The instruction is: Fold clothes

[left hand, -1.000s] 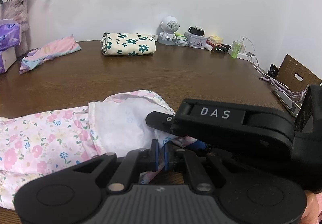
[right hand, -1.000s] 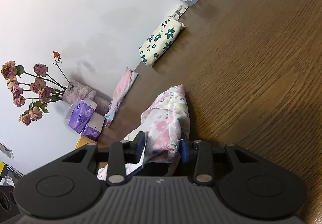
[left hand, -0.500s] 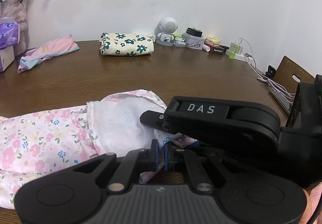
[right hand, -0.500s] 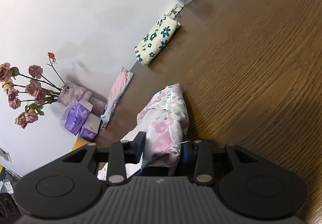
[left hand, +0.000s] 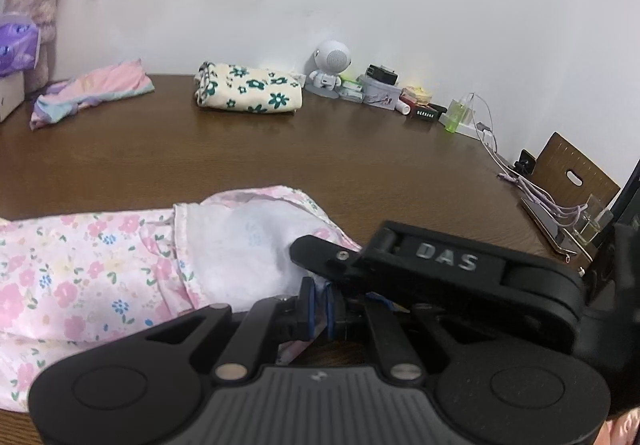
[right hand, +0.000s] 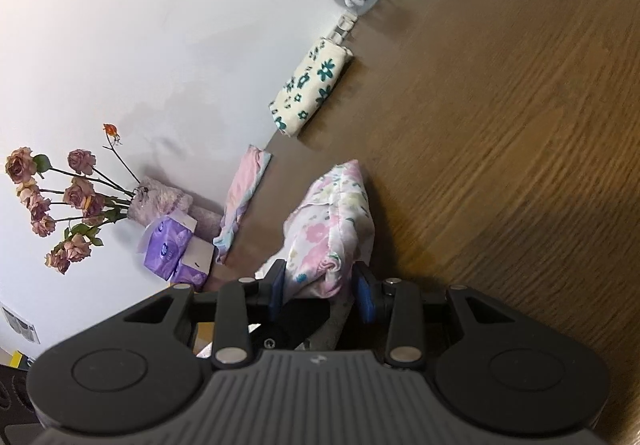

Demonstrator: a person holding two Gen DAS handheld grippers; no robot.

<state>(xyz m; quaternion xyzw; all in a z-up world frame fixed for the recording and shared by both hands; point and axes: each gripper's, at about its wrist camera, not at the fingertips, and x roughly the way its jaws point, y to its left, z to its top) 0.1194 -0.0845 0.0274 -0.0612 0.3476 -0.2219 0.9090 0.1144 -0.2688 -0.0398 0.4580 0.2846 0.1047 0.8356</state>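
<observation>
a pink floral garment [left hand: 92, 277] is lying spread across the near part of a dark wooden bench [left hand: 320, 153], its pale inner lining turned up at one end. the left gripper [left hand: 319, 307] is pinching a thin edge of that garment, its jaws clenched almost fully together on the fabric, blue pads [left hand: 307, 305] pressing from both sides. the right gripper [right hand: 320, 287] is grasping a thicker bunched fold of the same garment [right hand: 336, 221], its jaws standing partly apart with the cloth filling the gap between them and rising in a puffed ridge beyond. in the left wrist view, the black body of the right gripper [left hand: 440, 269], marked with raised letters, is crossing just beside the left one, very near the pinched edge. farther back on the bench, a cream cloth with dark green flowers [left hand: 248, 93] is sitting folded into a neat block near the wall. to its left, a pink and pastel cloth [left hand: 92, 93] is lying loosely crumpled. a small white round-headed robot figure [left hand: 330, 65] is standing beside the folded block, with small boxes and cables [left hand: 492, 141] trailing along the wall to the right. at the far left, a purple tissue pack [right hand: 170, 249] is sitting next to a vase of dried pink roses [right hand: 60, 201].
</observation>
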